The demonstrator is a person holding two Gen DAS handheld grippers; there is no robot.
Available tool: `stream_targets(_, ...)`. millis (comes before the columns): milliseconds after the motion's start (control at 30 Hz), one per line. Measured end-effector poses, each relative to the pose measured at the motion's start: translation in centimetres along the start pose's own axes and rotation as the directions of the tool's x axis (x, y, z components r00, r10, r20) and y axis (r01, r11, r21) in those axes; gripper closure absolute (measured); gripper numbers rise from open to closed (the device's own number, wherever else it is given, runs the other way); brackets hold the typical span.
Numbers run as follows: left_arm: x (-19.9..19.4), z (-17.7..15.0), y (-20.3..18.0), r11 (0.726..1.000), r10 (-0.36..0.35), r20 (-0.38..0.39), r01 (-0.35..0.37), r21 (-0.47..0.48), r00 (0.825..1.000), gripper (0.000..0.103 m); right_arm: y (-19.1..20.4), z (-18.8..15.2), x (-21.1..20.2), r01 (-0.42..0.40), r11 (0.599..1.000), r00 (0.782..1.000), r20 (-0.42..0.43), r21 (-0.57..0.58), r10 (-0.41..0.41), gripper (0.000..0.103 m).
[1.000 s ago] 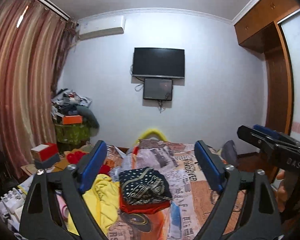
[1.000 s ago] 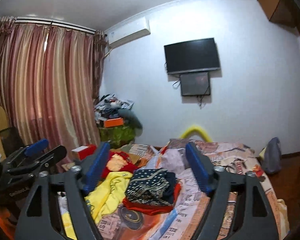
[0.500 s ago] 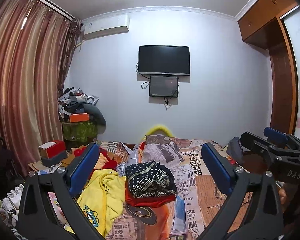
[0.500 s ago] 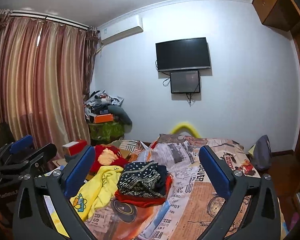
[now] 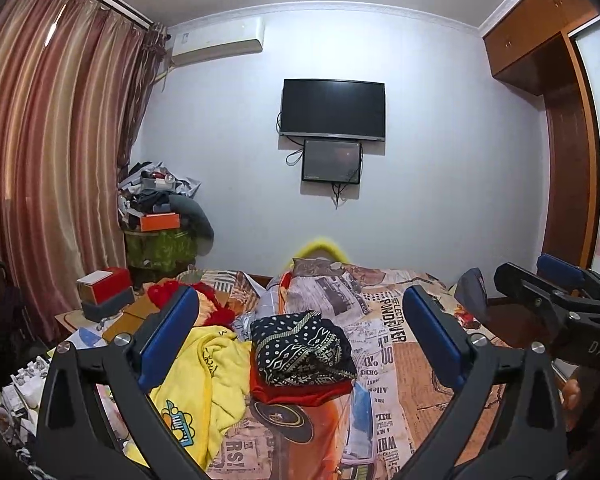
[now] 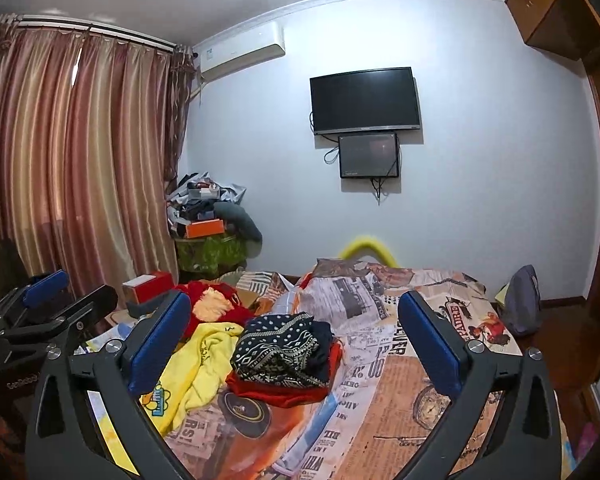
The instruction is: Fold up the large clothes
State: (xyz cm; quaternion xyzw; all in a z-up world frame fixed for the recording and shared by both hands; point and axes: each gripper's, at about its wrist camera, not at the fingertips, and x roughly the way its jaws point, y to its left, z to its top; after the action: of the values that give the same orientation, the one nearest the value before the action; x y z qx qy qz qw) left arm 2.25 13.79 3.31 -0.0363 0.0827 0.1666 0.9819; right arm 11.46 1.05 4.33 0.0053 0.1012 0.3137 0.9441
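Both grippers have just been spreading their jaws, now wide, with nothing between them. The folded dark patterned garment [image 5: 302, 348] lies on a red one [image 5: 300, 390] ahead of the left gripper [image 5: 300, 332], untouched; a yellow garment [image 5: 208, 376] sprawls beside its left finger. The right gripper [image 6: 296, 336] hangs empty over the same printed bedspread [image 6: 400, 392].

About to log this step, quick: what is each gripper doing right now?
Left gripper: open, jaws just widened, holding nothing.
Right gripper: open, jaws just widened, holding nothing.
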Motion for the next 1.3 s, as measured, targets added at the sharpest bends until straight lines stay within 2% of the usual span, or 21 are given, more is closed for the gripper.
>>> stream_targets(400, 0.7, -0.3, 0.4, 1.0, 0.008, -0.019, -0.009, -0.025, 1.0, 0.001, -0.1, -0.1, -0.1, -0.003, 1.0, 1.0, -0.027, 0.004, 0.003, 0.0)
stream_targets(1300, 1.2, -0.9, 0.0, 1.0, -0.012, -0.029, 0.011, -0.012, 1.0, 0.001, -0.4, -0.3, 0.0, -0.005, 1.0, 0.999, -0.039, 0.015, 0.006, 0.0)
